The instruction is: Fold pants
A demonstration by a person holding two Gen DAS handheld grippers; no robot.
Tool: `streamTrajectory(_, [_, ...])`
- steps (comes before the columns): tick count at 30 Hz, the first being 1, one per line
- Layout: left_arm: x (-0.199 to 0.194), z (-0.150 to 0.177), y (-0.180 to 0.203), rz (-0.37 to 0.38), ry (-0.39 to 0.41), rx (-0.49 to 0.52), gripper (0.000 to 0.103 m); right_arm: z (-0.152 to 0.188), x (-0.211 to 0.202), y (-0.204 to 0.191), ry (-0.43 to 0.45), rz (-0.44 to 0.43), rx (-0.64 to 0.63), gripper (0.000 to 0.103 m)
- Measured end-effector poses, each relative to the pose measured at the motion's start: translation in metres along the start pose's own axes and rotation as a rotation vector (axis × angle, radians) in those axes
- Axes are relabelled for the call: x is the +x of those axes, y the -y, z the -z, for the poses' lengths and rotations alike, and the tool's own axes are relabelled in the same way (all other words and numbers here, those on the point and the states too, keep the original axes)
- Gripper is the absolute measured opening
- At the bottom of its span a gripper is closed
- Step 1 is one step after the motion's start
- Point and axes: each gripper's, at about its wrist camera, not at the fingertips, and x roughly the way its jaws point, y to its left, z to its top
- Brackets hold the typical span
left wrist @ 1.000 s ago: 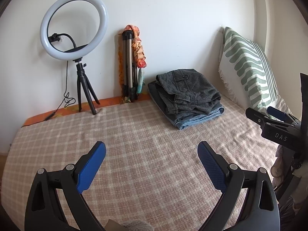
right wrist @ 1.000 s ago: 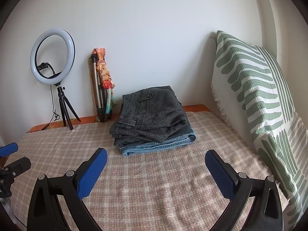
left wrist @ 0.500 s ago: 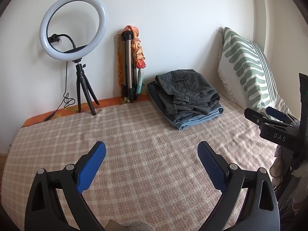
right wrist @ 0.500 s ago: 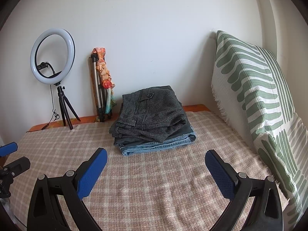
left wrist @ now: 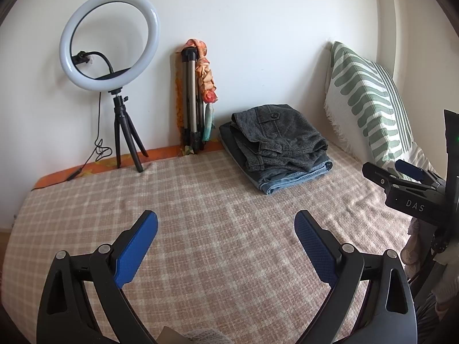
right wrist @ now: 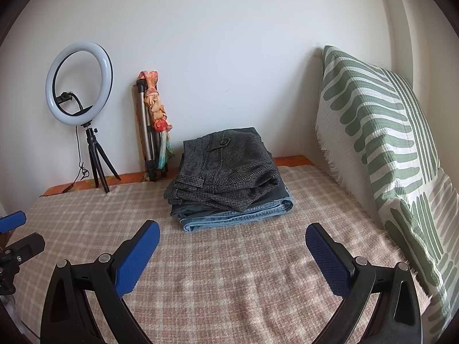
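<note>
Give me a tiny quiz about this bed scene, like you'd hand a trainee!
1. True or false: the left gripper holds cloth.
2. What lies on top of the folded stack: A) grey checked pants, B) blue jeans, C) a towel?
3. Fill in: the striped pillow leans at the bed's ____ side.

Key: 1 false, both it and the right gripper are open and empty; 2 A; 3 right.

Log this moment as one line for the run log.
left gripper: open, empty | right gripper: open, empty | grey tweed pants: folded atop folded jeans | plaid blanket
</note>
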Motion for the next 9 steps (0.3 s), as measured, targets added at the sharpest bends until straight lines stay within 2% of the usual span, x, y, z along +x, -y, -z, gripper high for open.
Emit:
streamTrajectory(6, [-0.0046,-0.0001,0.0016,-0.008,0.037,0.022,0.096,0.0007,0.0023,0.0014,-0.006,-0.002,-0.008,0.103])
streamTrajectory(9, [-0.0026,-0.0012,-0.0015,0.001,0.026,0.012,0.096,0.0000,0.0057,0.0041,-0.017,-0.011,0.002,0.103])
